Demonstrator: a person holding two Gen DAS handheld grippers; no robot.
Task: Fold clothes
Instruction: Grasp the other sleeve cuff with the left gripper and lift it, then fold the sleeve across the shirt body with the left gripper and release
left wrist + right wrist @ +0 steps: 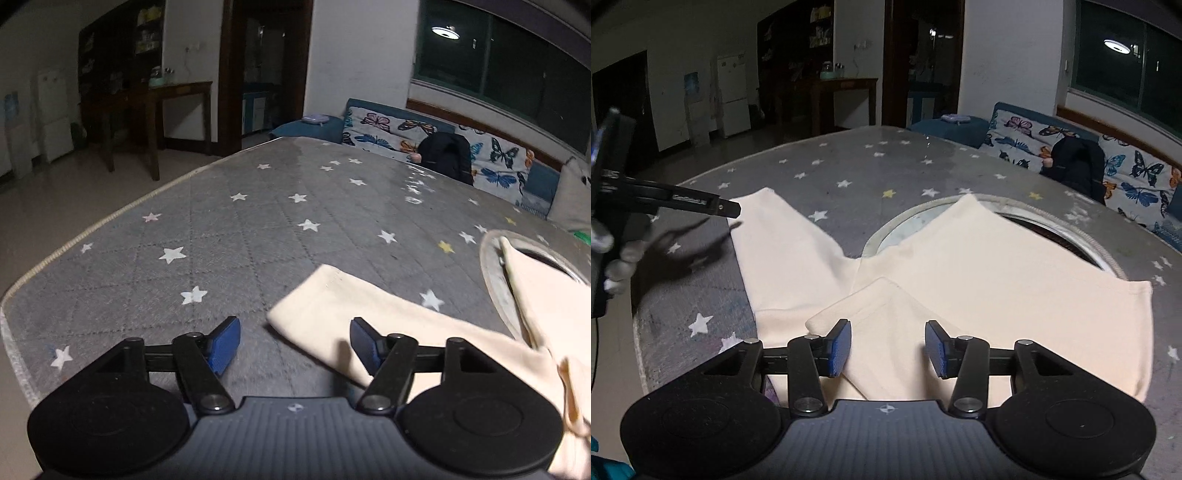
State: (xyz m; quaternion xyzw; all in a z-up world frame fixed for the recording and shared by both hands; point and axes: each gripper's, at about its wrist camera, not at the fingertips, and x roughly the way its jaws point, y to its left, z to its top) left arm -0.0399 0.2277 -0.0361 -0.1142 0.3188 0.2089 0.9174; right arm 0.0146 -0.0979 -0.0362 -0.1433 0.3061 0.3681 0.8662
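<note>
1. The right gripper (888, 350) hovered with its blue pads apart and empty, poised just above a turned-over corner of the cream garment (997, 266), apparently lined up to take hold of that flap for a fold.
2. The left gripper (295, 347), likewise spread wide and holding nothing, sat low over the garment's narrow sleeve-like end (332, 306), one pad over cloth and the other over bare cover; it looked placed to take that end.
3. Seen from the right wrist, the left gripper (733, 216) reached in near the garment's far left tip, close to the desk's left edge.
4. The garment lay spread on the desk (221, 229), which wore a grey quilted cover printed with stars, toward its near edge.
5. A round opening with a pale rim (886, 232) lay partly under the garment's upper edge; whether it held anything could not be told, its inside showing only dark.
6. Beyond the far edge stood a butterfly-print sofa (1137, 173) with a dark bundle (1075, 162) on it.
</note>
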